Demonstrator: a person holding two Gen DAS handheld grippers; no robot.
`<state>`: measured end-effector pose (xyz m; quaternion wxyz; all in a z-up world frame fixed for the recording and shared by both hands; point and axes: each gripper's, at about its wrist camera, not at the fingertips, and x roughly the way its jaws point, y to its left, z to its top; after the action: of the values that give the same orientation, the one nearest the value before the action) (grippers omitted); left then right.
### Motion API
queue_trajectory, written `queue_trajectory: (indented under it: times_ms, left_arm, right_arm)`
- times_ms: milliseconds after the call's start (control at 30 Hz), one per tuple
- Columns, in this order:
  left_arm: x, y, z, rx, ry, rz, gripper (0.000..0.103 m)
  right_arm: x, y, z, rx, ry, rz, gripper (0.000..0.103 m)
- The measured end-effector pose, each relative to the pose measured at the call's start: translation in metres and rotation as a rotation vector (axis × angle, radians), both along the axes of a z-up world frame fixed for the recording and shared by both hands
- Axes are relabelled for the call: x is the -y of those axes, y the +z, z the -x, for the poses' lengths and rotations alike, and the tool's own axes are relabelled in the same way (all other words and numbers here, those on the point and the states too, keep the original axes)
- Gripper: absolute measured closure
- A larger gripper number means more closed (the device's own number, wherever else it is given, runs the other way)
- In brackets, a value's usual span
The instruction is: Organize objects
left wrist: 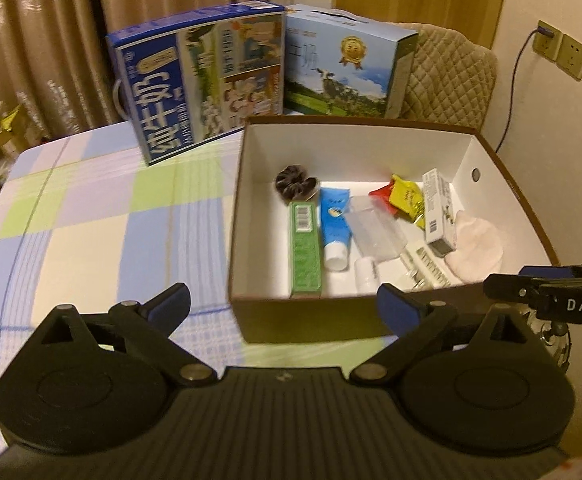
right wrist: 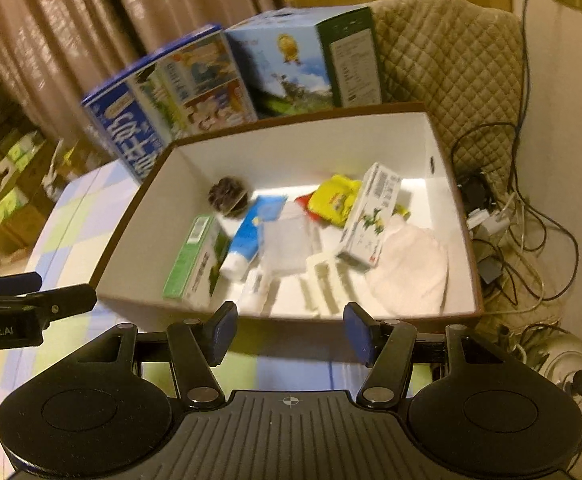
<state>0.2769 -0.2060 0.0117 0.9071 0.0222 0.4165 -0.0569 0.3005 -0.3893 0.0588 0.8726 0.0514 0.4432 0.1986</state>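
Both the left gripper (left wrist: 283,312) and right gripper (right wrist: 291,332) are hovering with jaws open and empty before the near wall of the box (right wrist: 195,310), where green carton (left wrist: 305,252), blue tube (left wrist: 333,228) and the rest are lying; descending blind risks clipping the rim.

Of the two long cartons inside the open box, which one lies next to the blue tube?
The green carton, flat against the blue tube; the white carton lies apart, past the yellow packet.

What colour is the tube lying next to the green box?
The tube is blue with a white cap, clearest in the left wrist view.
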Motion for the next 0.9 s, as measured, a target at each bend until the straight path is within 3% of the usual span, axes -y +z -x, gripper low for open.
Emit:
queue_trajectory:
  times_ms: [467,667,900]
  left_arm:
    - [-0.046,0.011,0.063,0.039,0.051,-0.017,0.001]
    - [-0.076,0.01,0.082,-0.027,0.066,-0.062,0.001]
    - [-0.117,0.012,0.113,-0.046,0.085,-0.006,0.001]
  right_arm:
    - [-0.038,0.006,0.053,0.004,0.058,0.024,0.047]
    - [-0.07,0.01,0.08,0.003,0.073,0.034,0.047]
    - [-0.105,0.011,0.116,0.001,0.098,0.04,0.047]
